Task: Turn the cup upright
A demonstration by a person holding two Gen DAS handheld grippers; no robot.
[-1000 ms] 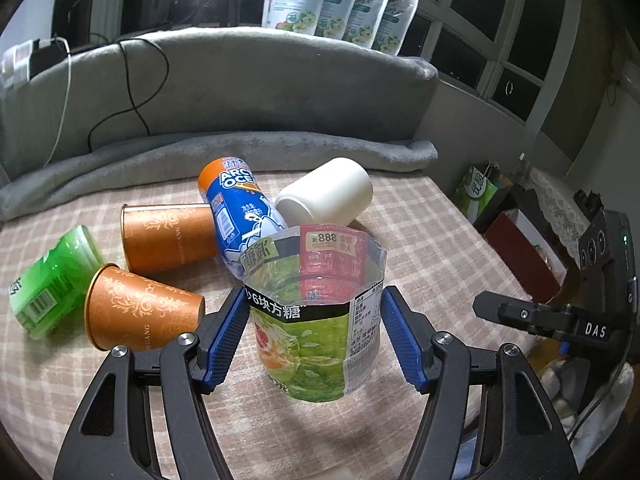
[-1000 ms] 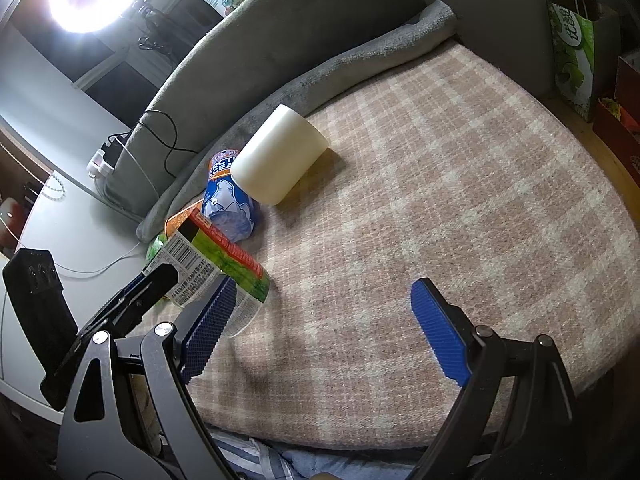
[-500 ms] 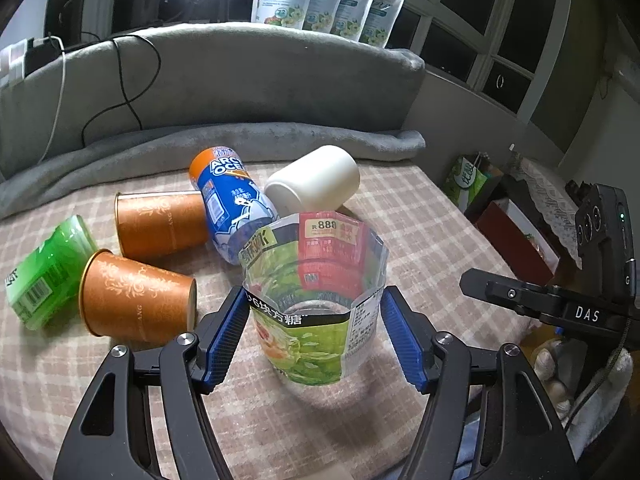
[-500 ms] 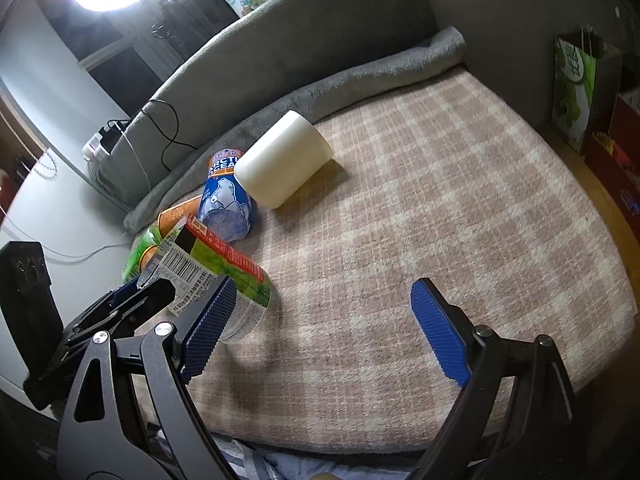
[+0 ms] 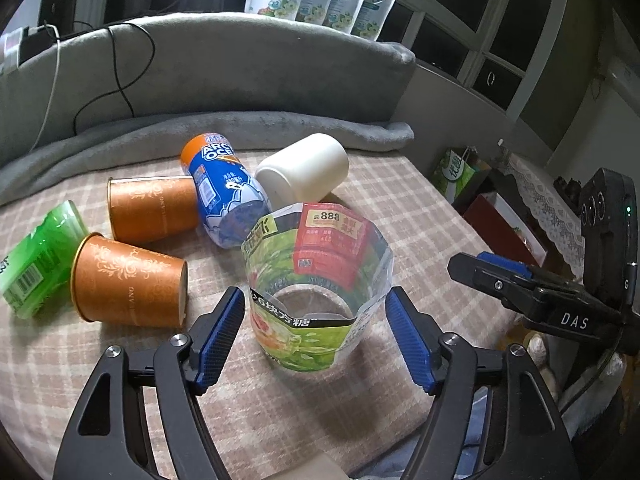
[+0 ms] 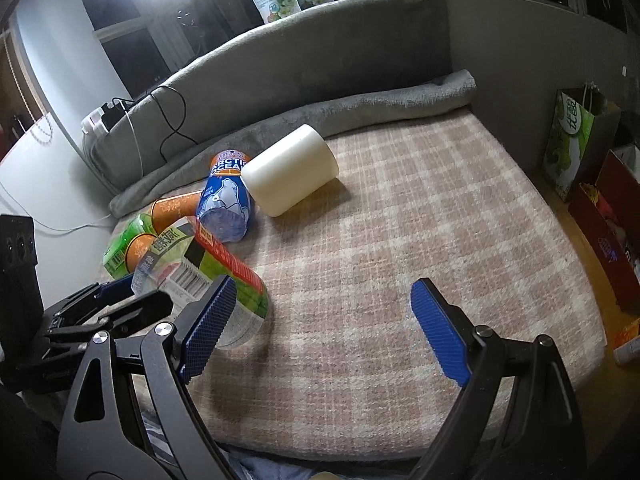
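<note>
A clear plastic cup [image 5: 316, 312] with a green and red label stands upright, mouth up, on the checked cloth [image 5: 400, 208]. My left gripper [image 5: 316, 300] is shut on it, the blue pad tips against its two sides. In the right wrist view the same cup [image 6: 208, 264] sits at the left between the left gripper's [image 6: 128, 296] fingers. My right gripper [image 6: 324, 292] is open with nothing between its pads, over bare cloth to the cup's right. It also shows side-on as the right gripper [image 5: 480, 264] in the left wrist view.
Lying on their sides behind the cup are a white cup [image 5: 304, 170], a blue-and-orange can [image 5: 224, 196], two orange paper cups [image 5: 152, 208] [image 5: 128, 280] and a green cup [image 5: 36, 256]. A grey rolled blanket [image 6: 360, 108] borders the back. A green bag [image 6: 572, 140] and red box [image 6: 600, 220] stand beyond the right edge.
The left gripper has carried the clear cup slightly down and its base now rests on the cloth. The right gripper stayed open and swung to look further across the cloth.
</note>
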